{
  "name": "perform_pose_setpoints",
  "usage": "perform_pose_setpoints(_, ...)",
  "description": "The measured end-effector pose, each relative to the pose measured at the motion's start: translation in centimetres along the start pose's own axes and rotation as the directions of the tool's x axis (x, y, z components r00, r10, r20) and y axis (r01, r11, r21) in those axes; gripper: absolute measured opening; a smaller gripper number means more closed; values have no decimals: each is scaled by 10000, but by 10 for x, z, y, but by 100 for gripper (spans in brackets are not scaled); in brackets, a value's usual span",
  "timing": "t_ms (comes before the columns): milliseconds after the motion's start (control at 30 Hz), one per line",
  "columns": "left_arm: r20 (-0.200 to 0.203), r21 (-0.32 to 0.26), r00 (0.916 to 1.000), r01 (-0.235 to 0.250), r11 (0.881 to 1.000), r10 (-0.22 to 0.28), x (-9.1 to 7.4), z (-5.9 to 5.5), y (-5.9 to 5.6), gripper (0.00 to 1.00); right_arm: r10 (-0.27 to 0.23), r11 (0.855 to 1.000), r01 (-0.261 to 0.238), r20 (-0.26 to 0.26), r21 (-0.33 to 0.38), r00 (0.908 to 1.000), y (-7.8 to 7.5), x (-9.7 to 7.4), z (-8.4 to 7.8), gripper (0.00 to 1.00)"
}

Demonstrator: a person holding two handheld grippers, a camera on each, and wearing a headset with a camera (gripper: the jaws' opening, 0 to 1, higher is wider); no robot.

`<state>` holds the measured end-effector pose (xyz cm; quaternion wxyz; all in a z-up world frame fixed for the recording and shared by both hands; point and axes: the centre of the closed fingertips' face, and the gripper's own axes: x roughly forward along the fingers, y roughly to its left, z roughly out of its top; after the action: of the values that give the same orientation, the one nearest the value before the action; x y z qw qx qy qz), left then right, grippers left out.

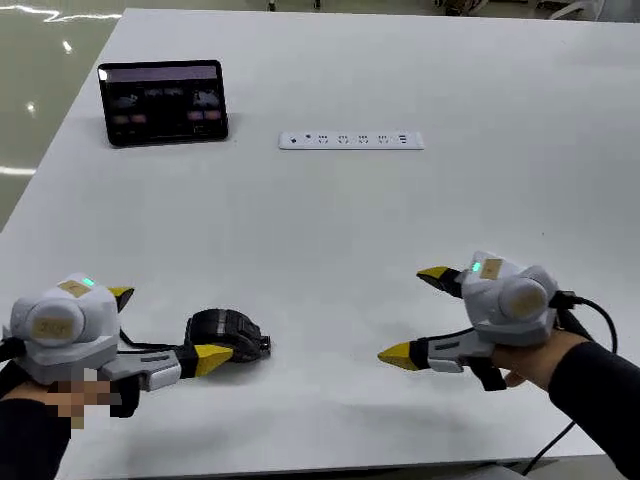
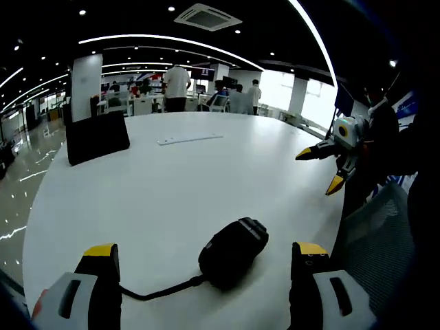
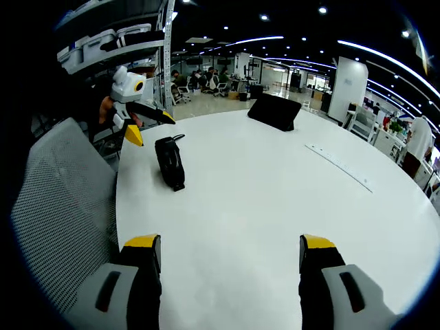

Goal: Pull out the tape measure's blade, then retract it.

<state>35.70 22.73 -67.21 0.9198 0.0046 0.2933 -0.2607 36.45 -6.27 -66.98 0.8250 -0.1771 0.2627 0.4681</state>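
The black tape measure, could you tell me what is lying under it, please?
The black, rounded tape measure rests on the white tabletop. Its case covers the contact patch, so anything beneath cannot be seen.

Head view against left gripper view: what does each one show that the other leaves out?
Head view: the lit screen of the tablet, the grey body of the left gripper, a dark sleeve. Left gripper view: people standing beyond the table, ceiling lights, a mesh chair. Shared: the black tape measure lying at the left gripper's open jaws, the white power strip, the right gripper, also open.
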Motion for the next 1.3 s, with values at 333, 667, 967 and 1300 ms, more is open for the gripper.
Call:
perform_pose_setpoints(333, 75, 74, 9999, -77, 9999, 77, -44, -6, 22, 100, -828, 9950, 820, 117, 567, 9965, -8, -57, -28, 96)
perform_pose_setpoints(667, -352, 797, 9993, -104, 9968, 132, -68, -25, 24, 100, -1396, 9792, 1410, -196, 1461, 9900, -11, -108, -77, 100)
perform_pose_setpoints(967, -343, 221, 9994, -74, 9997, 81, -66, -27, 23, 100, -1434, 9806, 1454, -251, 1316, 9894, -19, -116, -68, 100)
perform_pose_setpoints(1300, -304, 314, 9995, -10, 9995, 20, -71, -22, 23, 100, -1234, 9822, 1275, -377, 1382, 9916, -4, -105, -70, 100)
